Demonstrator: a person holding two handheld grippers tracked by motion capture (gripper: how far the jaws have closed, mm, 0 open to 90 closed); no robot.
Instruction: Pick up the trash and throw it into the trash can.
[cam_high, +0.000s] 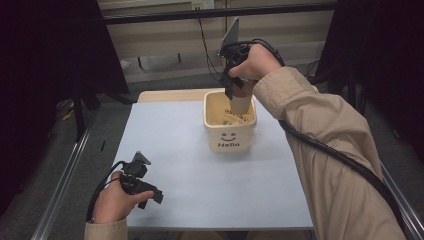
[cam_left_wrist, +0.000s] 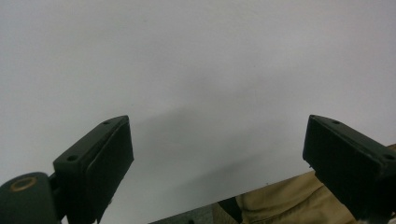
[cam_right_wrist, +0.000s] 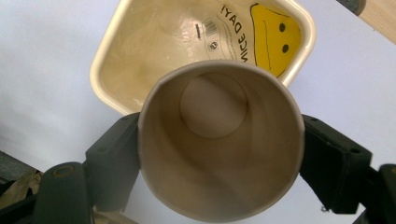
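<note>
above the cream bin (cam_high: 229, 137), right gripper (cam_high: 235, 92) fingers clench a paper cup (cam_right_wrist: 219, 144); left gripper (cam_left_wrist: 217, 161) released.

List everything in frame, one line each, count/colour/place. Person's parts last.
cream square plastic bin: 1, cream with a smiley and "Hello" on the front, far centre of the sheet.
yellow smiley packet: 1, yellow with black print, inside the bin.
tan paper cup: 1, tan, empty, clamped over the bin.
pale blue table sheet: 1, pale blue, covering the tabletop.
wooden table: 1, light wood, edge showing beyond the sheet.
left tool: 1, black, open, near left corner of the sheet.
right tool: 1, black, shut on the cup.
beige sleeves: 2, beige, entering from the bottom.
</note>
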